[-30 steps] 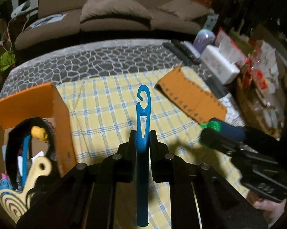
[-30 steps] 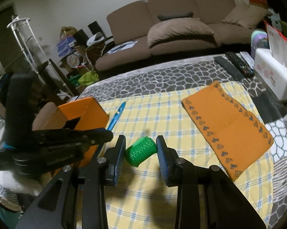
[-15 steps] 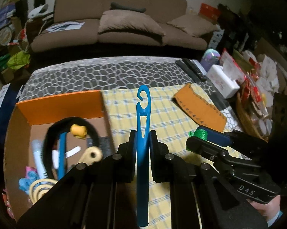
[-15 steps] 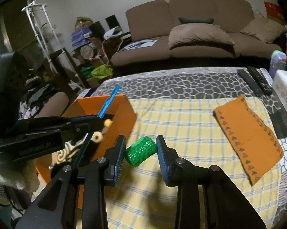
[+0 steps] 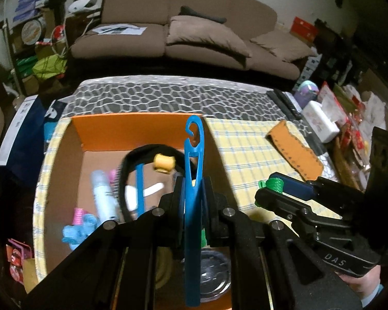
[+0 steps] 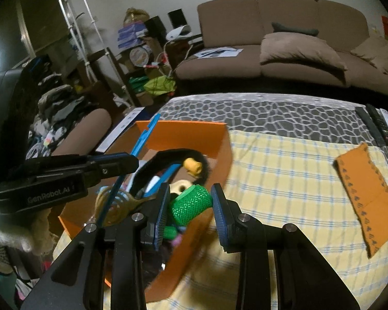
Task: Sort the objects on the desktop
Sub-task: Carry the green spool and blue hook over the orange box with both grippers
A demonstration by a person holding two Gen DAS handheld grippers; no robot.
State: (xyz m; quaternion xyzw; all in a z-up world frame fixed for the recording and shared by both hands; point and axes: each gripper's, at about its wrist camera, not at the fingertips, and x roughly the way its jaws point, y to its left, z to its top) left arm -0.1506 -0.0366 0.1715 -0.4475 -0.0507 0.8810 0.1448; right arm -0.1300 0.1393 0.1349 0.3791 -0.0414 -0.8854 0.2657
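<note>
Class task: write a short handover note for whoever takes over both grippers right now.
Left gripper: shut on the blue hook, above the orange box.
Right gripper: shut on the green roller, over the box's near edge.
Done: several items, among them a black headband, already lie in the box.
Left: release both pieces into the box; the orange pouch remains on the checked cloth.

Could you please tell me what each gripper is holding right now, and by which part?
The left gripper clamps the blue hook around mid-shaft. The right gripper pinches the green roller across its ends.
</note>
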